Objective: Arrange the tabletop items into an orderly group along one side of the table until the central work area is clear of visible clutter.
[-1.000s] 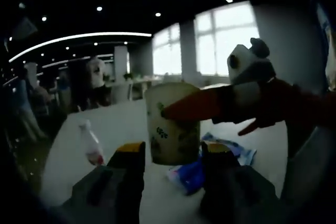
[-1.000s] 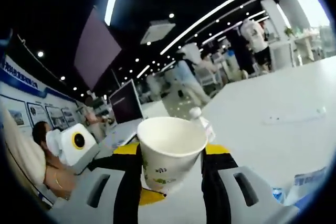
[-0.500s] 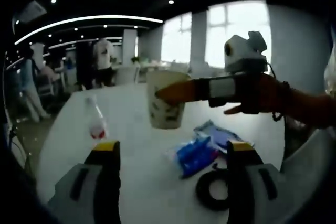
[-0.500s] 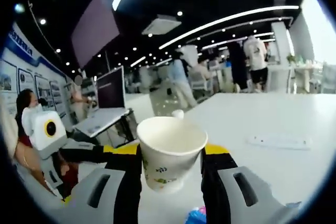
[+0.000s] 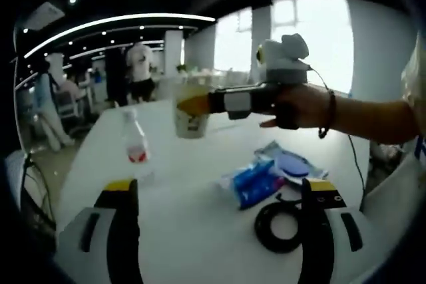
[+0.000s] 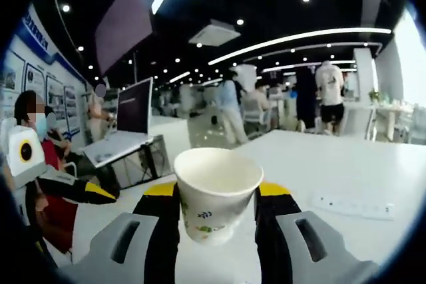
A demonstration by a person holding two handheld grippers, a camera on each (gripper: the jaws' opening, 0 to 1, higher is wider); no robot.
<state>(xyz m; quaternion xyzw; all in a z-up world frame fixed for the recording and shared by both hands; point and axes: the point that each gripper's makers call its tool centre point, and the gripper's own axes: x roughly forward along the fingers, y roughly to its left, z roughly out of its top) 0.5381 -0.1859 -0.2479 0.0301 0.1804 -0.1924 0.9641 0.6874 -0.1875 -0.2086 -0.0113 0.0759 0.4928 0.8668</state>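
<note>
Since the earlier frames the paper cup (image 5: 190, 110) has been carried further out over the tabletop (image 5: 186, 184), so in the left gripper view it now sits smaller and farther off, and the black tape ring (image 5: 279, 225), barely in sight before, lies fully visible. The right tool (image 6: 216, 194) is clamped on the cup, its yellow-tipped jaws pressing the cup's sides (the empty white inside faces the camera). In the left gripper view that same tool comes in from the right, held by a hand (image 5: 299, 104) with a dark band at the wrist, and the cup hangs above the tabletop's far part. The left tool (image 5: 216, 194) has its jaws spread wide with nothing between them. On the tabletop a clear bottle with a red label (image 5: 136, 147) stands upright to the left; a blue packet (image 5: 251, 183) lies near the middle with a lighter blue-and-white packet (image 5: 289, 163) just beside it, and the tape ring is close to the right jaw. In the right gripper view a white power strip (image 6: 351, 205) lies flat on the tabletop, and people stand in the background.
</note>
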